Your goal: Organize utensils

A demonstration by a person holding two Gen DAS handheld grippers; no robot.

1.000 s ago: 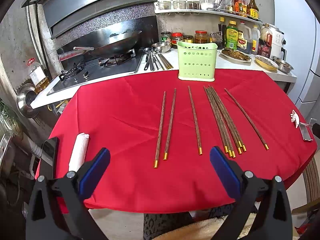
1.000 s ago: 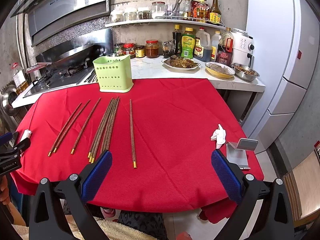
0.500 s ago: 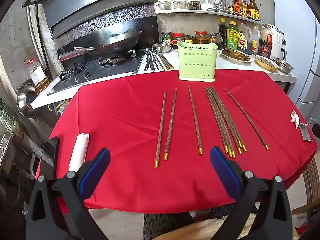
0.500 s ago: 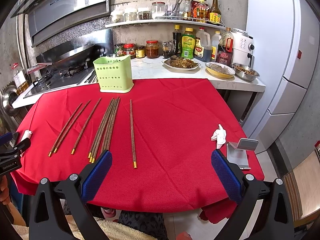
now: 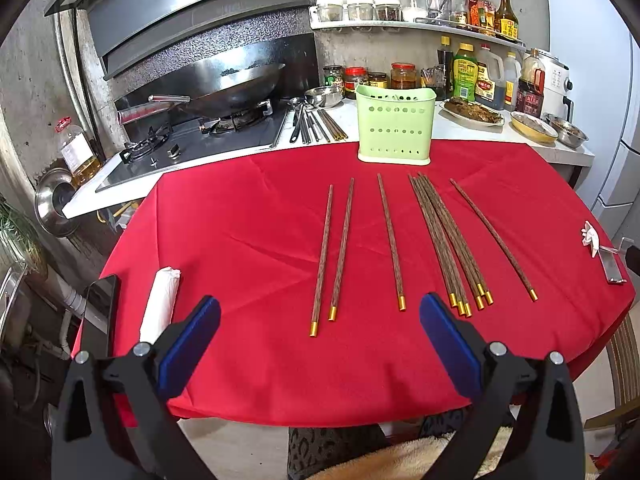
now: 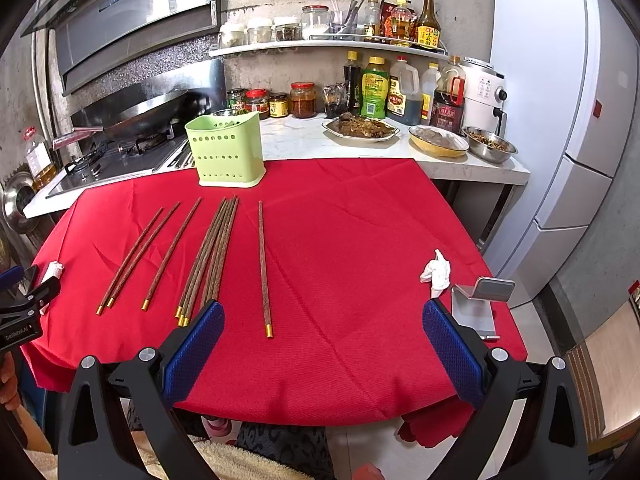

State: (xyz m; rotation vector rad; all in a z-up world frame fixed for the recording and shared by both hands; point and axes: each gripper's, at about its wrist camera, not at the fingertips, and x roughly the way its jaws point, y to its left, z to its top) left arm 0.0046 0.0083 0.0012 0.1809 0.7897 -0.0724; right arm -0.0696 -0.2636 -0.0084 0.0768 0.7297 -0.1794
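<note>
Wooden chopsticks (image 5: 444,240) flat on the red cloth (image 5: 240,220), long axes running away from both grippers, gold-capped ends nearest, tapered ends toward the green holder (image 5: 395,125) standing upright at the far edge.

From the left gripper (image 5: 320,334): a pair just ahead and centred between the jaws, a single (image 5: 390,242) a little to the right, the tight bundle past the right pad, one more further right.

From the right gripper (image 6: 322,338): a lone chopstick (image 6: 264,268) ahead, left of centre (the nearest candidate), the bundle (image 6: 210,256) beside the left pad, the exact count hard to make out where sticks overlap.

Both grippers spread wide, holding nothing, hovering at the near table edge. Nothing yet in the holder, apparently. Likely a pinch across a shaft next, crosswise to its length.
</note>
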